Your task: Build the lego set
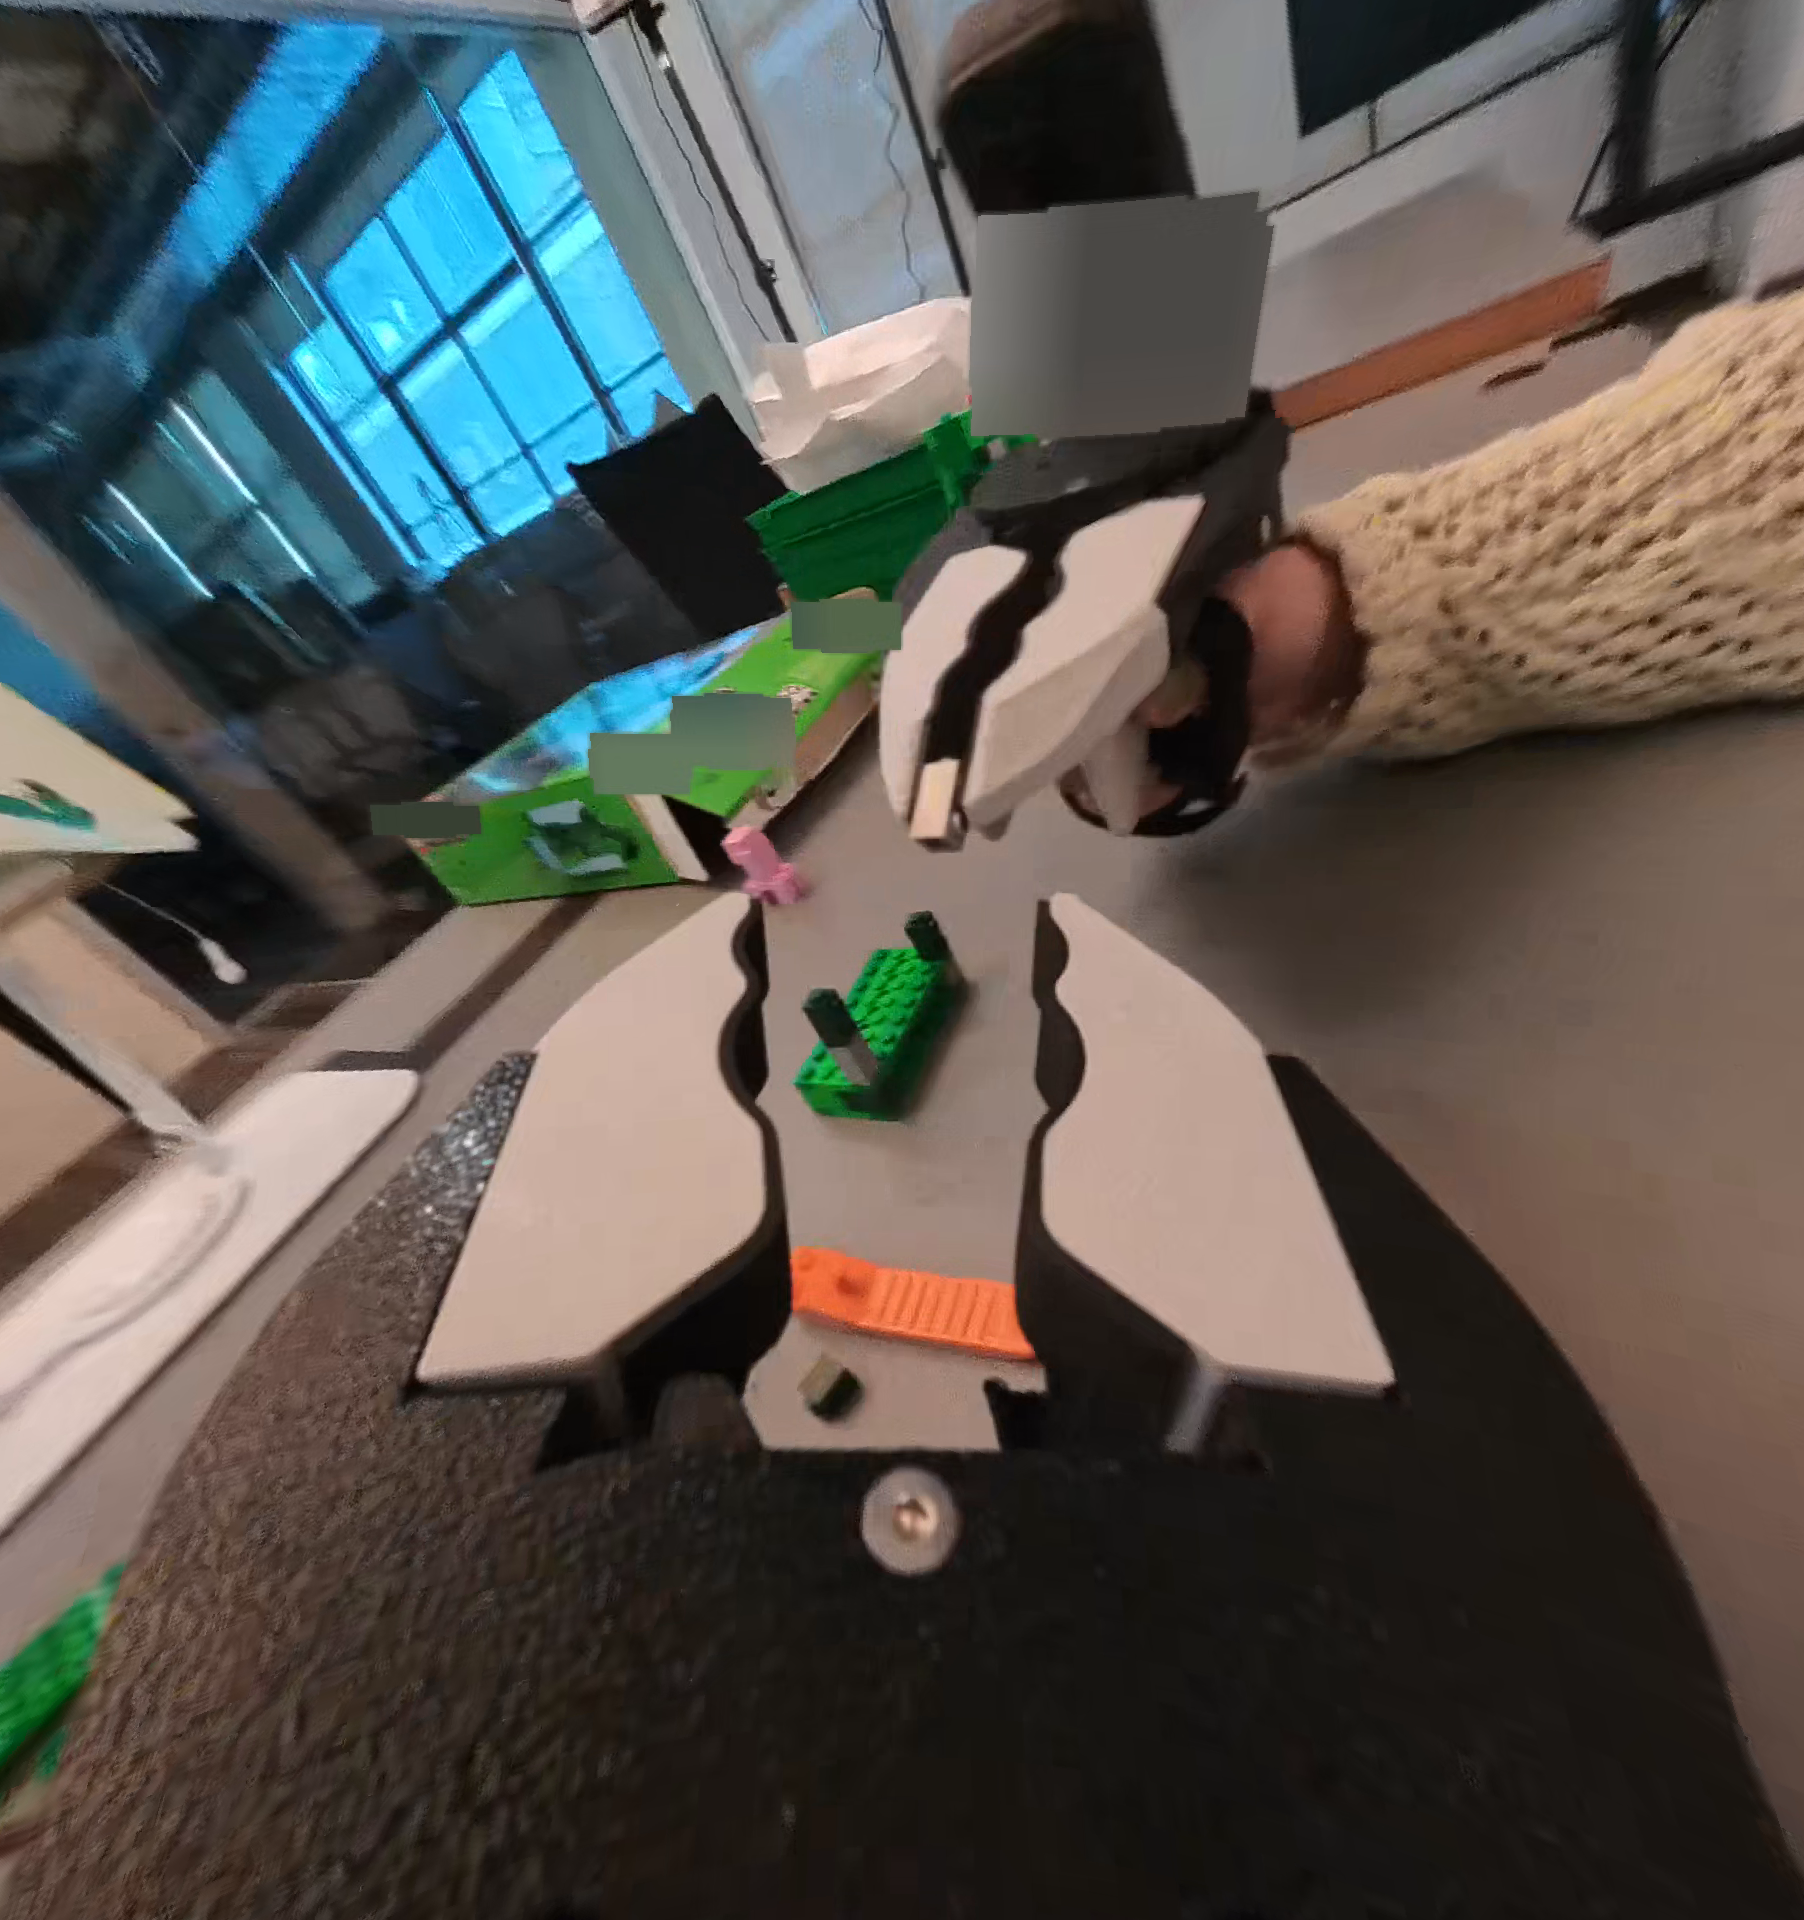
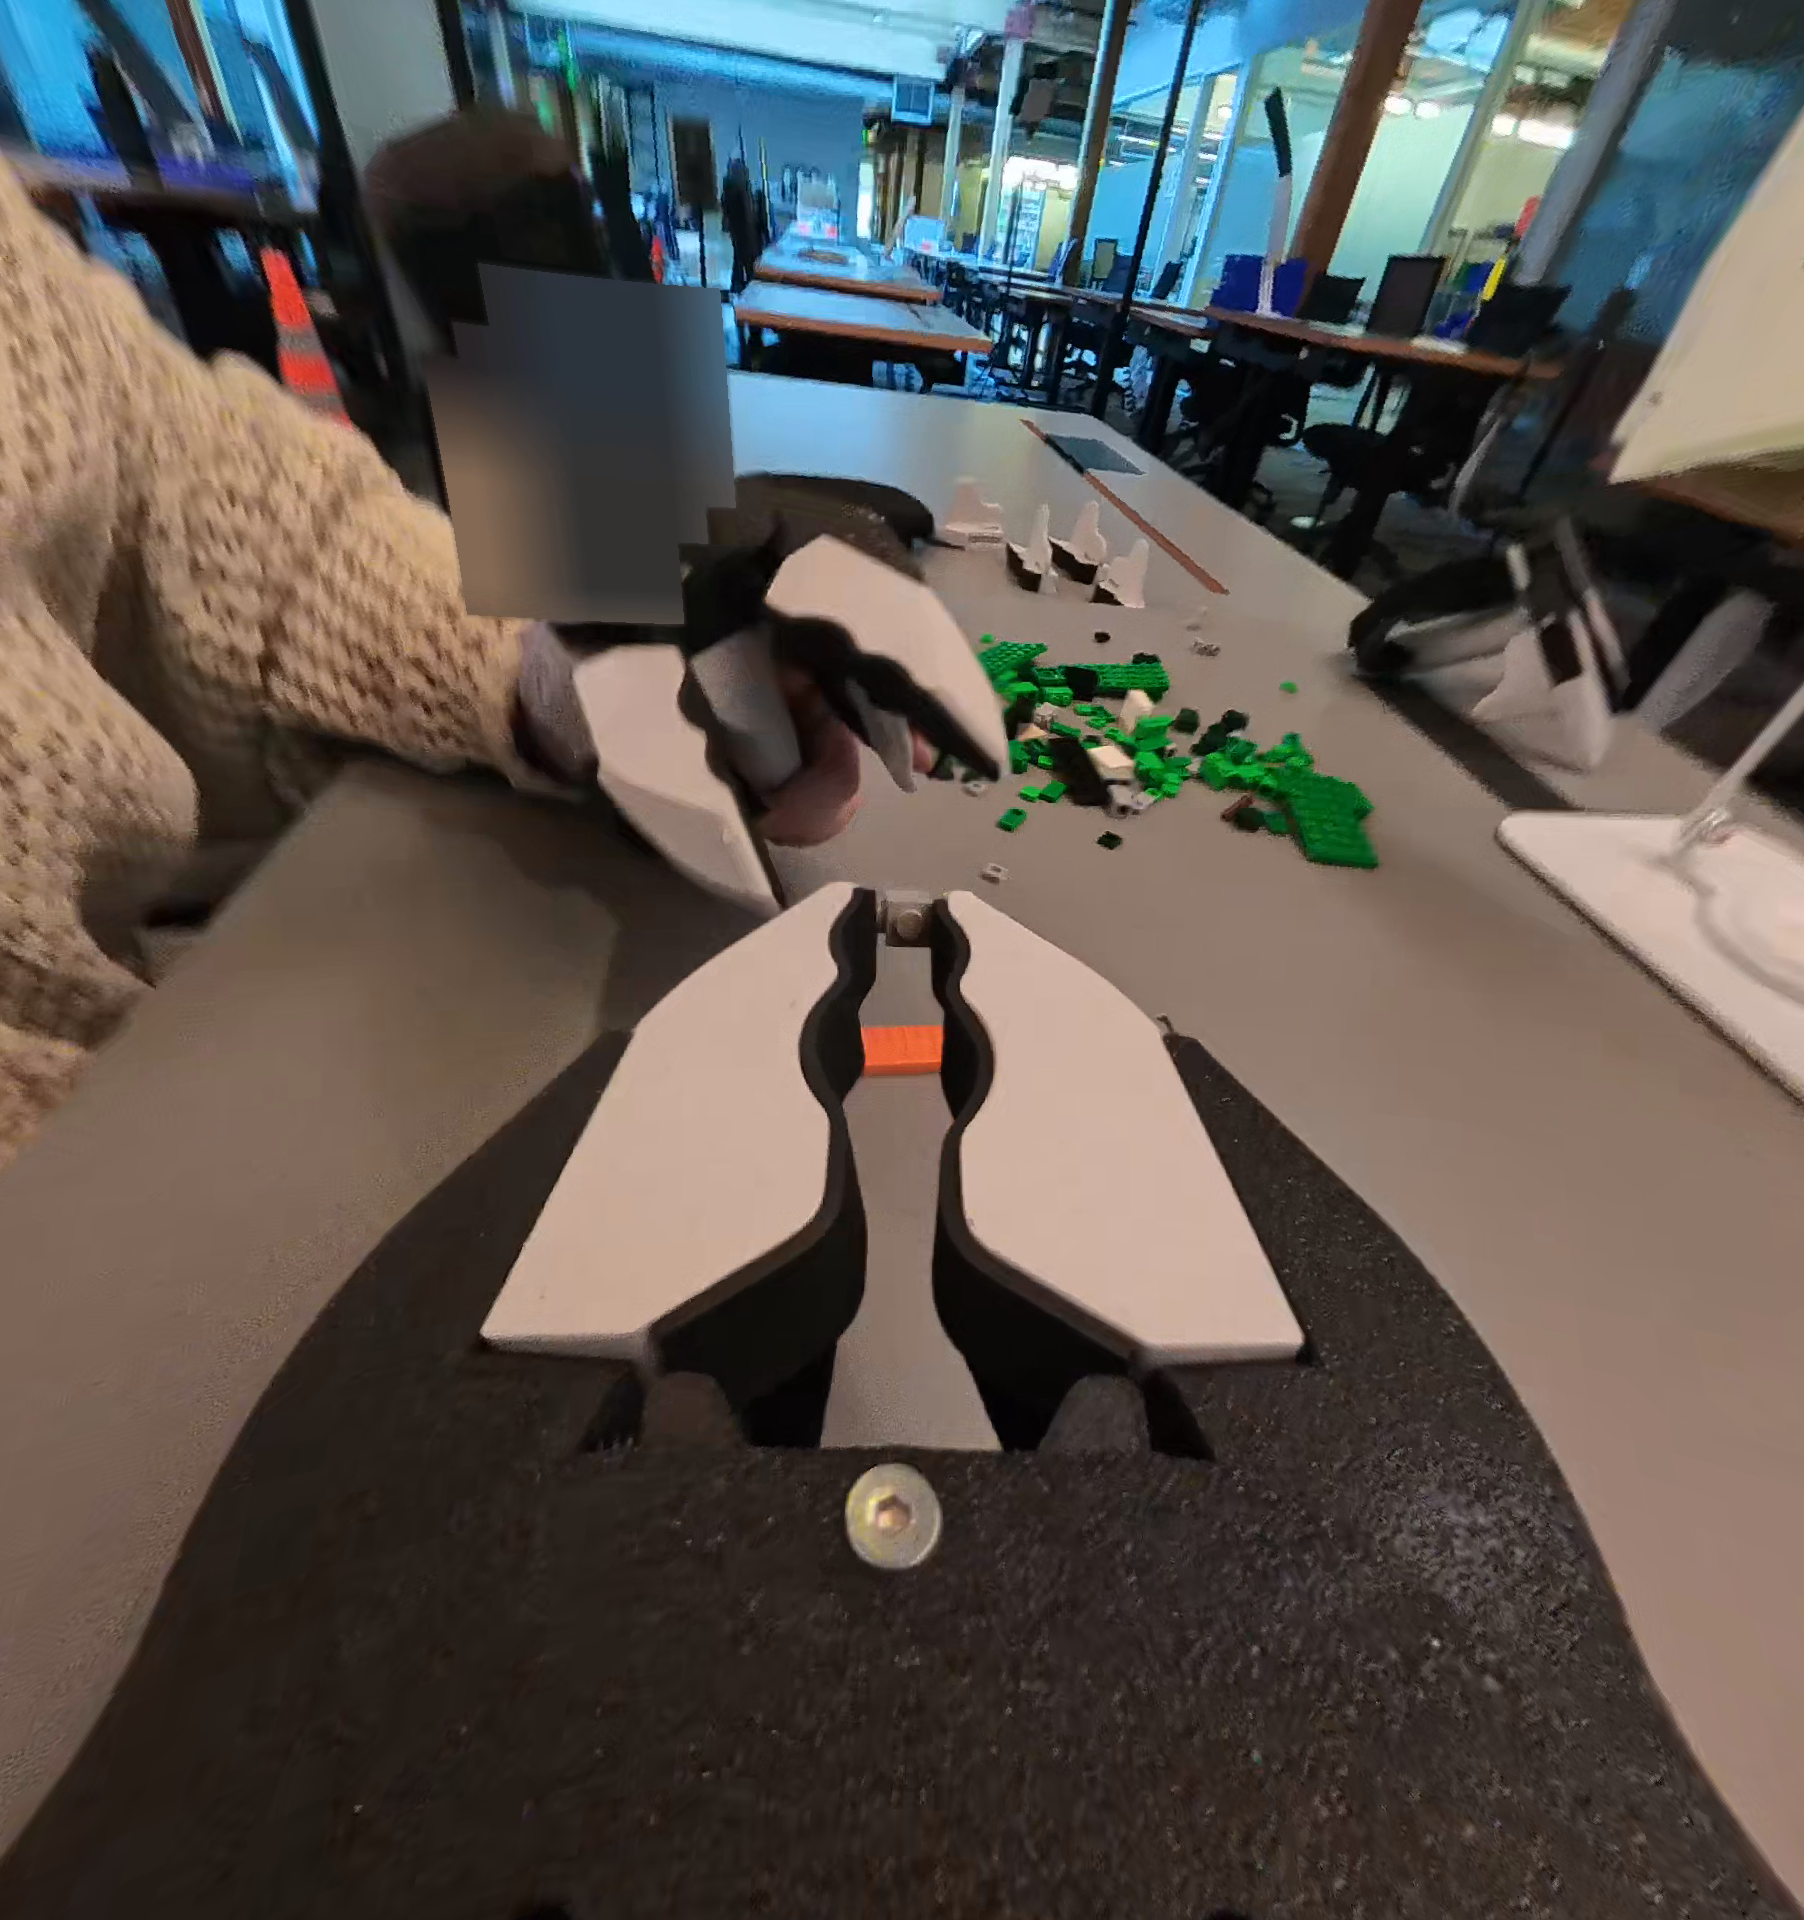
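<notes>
Grey tabletop (image 1: 1500, 1039) fills both views, set in a large open workspace with windows on one side and rows of desks far behind.

Nearest in the left wrist view, the left gripper (image 1: 898, 914) hangs low over the table with its two pale fingers spread wide and nothing between them. Between the finger bases lie a small dark green brick (image 1: 828, 1387) and, just beyond it, an orange brick separator (image 1: 908, 1311) lying crosswise.

Farther on, between the fingertips, sits the green lego build (image 1: 882, 1023): a bright green studded plate, long axis running away from the camera and angled slightly right. Two dark green posts stand upright at its corners, one near left, one far right. A pink lego figure (image 1: 763, 868) stands just beyond the left fingertip.

Above the build, the right gripper (image 1: 937, 826) points down toward the table, pinching a small pale grey brick (image 1: 934, 810) at its tips. In the right wrist view this grey brick shows one stud facing the camera.

Farther back lies a green lego box (image 1: 565, 831); its printing is blurred or masked and cannot be read.

Beyond the grippers in the right wrist view, a loose brick pile (image 2: 1168, 748), mostly green with some white and dark pieces, is scattered on the table. A cream knitted sleeve (image 2: 150, 571) enters from the left.
</notes>
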Demonstrator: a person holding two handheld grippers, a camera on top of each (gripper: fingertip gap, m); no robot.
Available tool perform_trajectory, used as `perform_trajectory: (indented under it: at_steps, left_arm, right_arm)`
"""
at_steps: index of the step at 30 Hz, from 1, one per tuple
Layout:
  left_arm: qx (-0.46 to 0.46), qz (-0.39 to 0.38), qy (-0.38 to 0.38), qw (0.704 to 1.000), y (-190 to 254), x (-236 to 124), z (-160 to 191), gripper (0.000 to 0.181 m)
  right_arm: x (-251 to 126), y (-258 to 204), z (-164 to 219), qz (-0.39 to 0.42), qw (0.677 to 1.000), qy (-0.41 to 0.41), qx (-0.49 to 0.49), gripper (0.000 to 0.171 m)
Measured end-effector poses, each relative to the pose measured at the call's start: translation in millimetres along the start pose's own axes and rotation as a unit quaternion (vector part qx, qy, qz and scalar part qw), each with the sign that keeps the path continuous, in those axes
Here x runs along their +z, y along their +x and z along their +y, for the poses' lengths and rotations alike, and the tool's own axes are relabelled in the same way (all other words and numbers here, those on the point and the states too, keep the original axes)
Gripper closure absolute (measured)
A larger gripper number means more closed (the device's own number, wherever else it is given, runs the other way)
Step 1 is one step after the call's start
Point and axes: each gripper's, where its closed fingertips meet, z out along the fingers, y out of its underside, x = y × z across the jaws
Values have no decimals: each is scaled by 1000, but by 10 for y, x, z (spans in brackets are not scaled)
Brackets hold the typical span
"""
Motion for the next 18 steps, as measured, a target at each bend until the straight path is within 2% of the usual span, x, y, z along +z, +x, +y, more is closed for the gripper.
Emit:
perform_trajectory:
  at_steps: [2, 4, 8, 12, 15, 18]
  left_arm:
    - [-18, 2, 8, 1000, -45, -39, -12, 130]
    - [0, -9, 2, 1000, -103, -71, 25, 131]
    - [126, -33, -25, 991, -92, -96, 137, 139]
    - [241, -62, -30, 968, 3, -82, 94, 150]
    - [279, -93, -30, 955, 9, -75, 43, 156]
    - [281, -100, -23, 954, 13, -81, 6, 162]
  right_arm:
    - [13, -56, 39, 4, 998, -20, -57, 162]
    - [37, -95, 86, -4, 997, -46, -58, 162]
    - [77, -145, 87, -43, 997, -47, 38, 162]
    - [98, -115, -5, -64, 988, 11, 139, 162]
    - [118, -148, -54, -89, 978, 41, 185, 161]
    - [142, -184, -52, -100, 974, 45, 196, 161]
